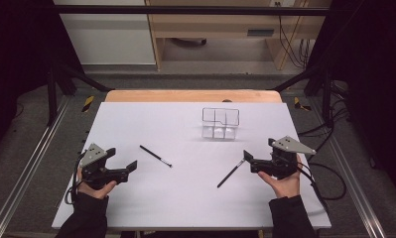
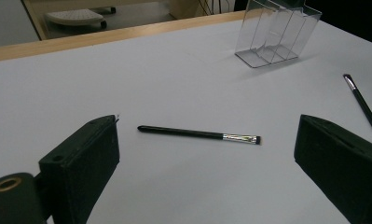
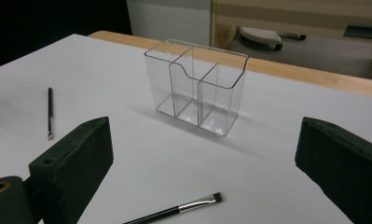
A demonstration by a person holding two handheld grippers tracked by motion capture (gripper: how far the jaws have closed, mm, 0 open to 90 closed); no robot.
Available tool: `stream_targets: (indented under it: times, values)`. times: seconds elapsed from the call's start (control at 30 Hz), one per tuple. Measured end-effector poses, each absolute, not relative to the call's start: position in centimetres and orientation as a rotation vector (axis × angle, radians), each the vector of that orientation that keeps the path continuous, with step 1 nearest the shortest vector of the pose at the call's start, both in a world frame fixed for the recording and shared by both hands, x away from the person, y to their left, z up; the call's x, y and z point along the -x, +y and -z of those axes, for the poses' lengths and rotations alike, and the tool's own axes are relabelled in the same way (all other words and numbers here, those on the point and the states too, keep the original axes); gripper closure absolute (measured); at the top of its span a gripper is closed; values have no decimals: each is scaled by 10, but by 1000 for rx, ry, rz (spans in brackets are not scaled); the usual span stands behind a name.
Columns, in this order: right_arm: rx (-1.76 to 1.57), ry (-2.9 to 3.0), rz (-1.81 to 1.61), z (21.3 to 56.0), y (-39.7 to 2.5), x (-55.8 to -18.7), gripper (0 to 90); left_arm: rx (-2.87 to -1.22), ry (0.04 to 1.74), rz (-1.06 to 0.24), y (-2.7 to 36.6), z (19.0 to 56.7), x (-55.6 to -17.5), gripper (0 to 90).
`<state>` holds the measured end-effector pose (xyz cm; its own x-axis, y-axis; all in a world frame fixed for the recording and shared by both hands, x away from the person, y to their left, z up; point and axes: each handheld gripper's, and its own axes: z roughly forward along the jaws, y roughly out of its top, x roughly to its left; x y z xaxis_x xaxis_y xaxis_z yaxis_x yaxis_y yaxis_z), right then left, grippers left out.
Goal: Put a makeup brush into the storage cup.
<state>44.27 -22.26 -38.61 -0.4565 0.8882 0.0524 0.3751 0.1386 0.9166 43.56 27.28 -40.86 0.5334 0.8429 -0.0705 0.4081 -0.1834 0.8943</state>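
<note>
Left gripper (image 1: 128, 167): jaws apart, holding nothing, near left brush (image 1: 156, 155). Right gripper (image 1: 248, 157): jaws apart, holding nothing, beside right brush (image 1: 231, 173). Clear organizer (image 1: 220, 123): far, upright.

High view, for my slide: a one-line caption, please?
Open left gripper and right gripper face two brushes before a clear organizer.

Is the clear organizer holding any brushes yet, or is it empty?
Empty. The clear organizer stands upright with bare compartments; both brushes lie flat on the table, one to its left, the other nearer the right gripper.
</note>
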Motion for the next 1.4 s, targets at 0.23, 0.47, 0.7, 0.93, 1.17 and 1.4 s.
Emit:
stream_targets:
  times: [0.23,0.47,0.7,0.93,1.17,1.4]
  values:
    - [-1247,1925,-1260,392,-215,-444,55,-1797,1041,-561,272,409,-435,58]
    - [-1264,1968,-1225,403,-203,-445,60,-1804,1042,-565,273,410,-435,59]
    - [-1279,2025,-1188,416,-187,-447,64,-1813,1046,-567,272,412,-435,59]
    - [-1307,2062,-1109,433,-175,-451,68,-1819,1046,-568,271,413,-435,59]
    - [-1336,2088,-1025,448,-166,-455,81,-1831,1045,-567,268,415,-435,60]
    - [-1376,2110,-931,463,-160,-459,105,-1836,1044,-563,267,416,-435,61]
